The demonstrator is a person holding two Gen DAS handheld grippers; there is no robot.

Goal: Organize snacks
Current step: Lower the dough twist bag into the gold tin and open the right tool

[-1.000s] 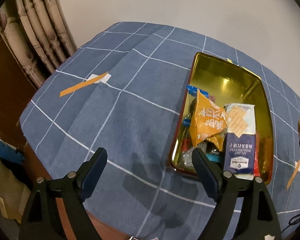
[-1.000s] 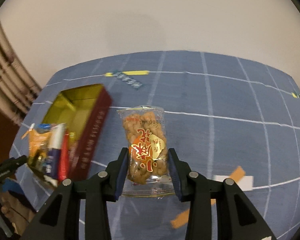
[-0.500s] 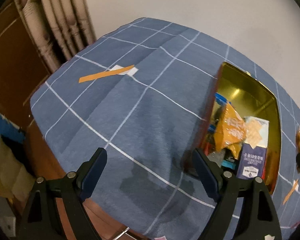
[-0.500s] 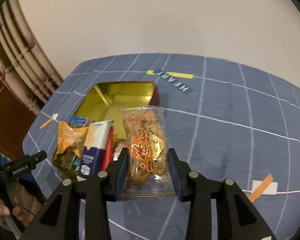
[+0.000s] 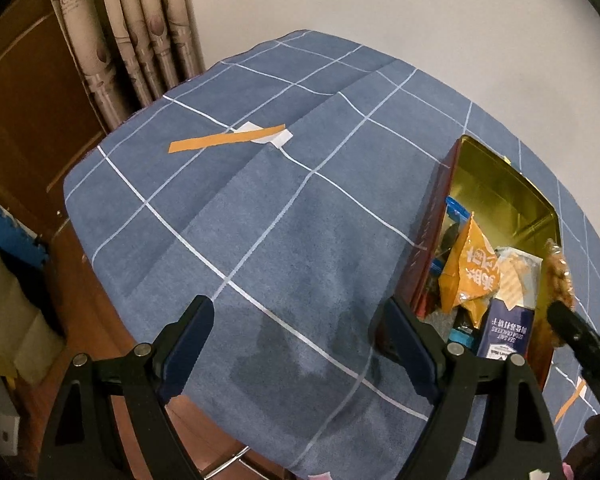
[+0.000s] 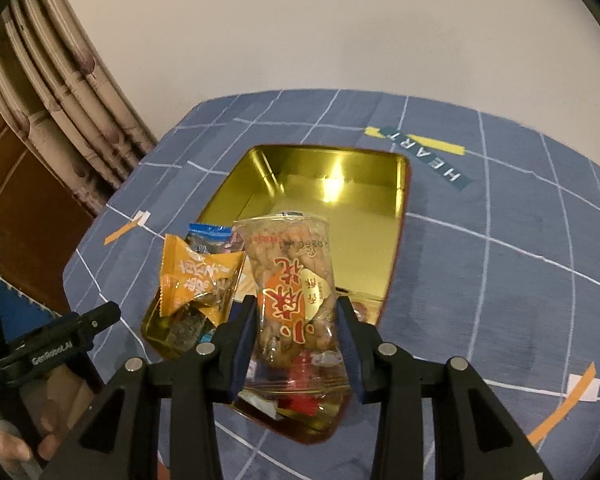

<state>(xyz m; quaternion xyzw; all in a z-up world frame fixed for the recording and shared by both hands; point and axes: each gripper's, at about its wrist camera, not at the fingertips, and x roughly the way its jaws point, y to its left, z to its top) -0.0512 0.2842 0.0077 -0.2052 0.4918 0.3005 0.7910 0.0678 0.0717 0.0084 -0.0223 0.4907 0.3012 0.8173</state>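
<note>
Broadly, a blue checked tablecloth (image 5: 284, 240) spread over a table, with a pale wall behind, pleated curtains (image 5: 140, 32) at far left and a brown wooden door (image 5: 24, 120) beside them. On the cloth, toward the right in the left wrist view, a gold tin (image 6: 332, 184) with dark red outer walls, far half bare, near half crowded. Inside the near end: a dark blue cracker box (image 5: 508, 332), an orange packet (image 6: 196, 276) propped up against it, a blue-topped wrapper (image 6: 210, 236) behind. Above the near end of the tin, a clear bag of fried dough twists (image 6: 296, 292), clenched between the right gripper (image 6: 296, 340) pads, upright, blocking sight of what lies below. Well left of the tin, the left gripper (image 5: 300, 344), jaws wide apart, holding nothing, over bare cloth. Scattered smaller: a "HEART" label (image 6: 428, 156) beyond the tin's far right corner, an orange tape strip (image 5: 228, 142) on a white patch at far left, another strip (image 6: 560, 404) at near right.
</note>
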